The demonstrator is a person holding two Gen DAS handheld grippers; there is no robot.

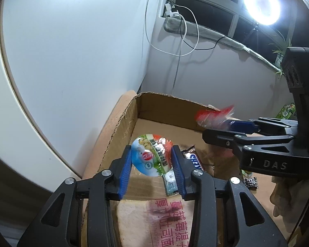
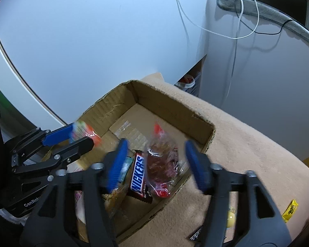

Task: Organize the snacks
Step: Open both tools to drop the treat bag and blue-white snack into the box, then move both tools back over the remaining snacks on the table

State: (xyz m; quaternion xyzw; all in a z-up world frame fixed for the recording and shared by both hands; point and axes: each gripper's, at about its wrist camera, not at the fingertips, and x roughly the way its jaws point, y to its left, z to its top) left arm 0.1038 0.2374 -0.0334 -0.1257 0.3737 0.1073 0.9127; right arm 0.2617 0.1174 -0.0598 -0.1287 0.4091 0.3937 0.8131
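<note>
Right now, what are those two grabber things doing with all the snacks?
A person is tidying snacks into a cardboard box, using a grabber in each hand. The left gripper is squeezing a round jelly cup and holding it over the box. The right gripper has its jaws apart, and a clear bag of red snacks sits loose between them, above the box floor. A chocolate bar and a bread packet already lie inside. A few sweets, such as a yellow candy, wait outside on the blanket.
</note>
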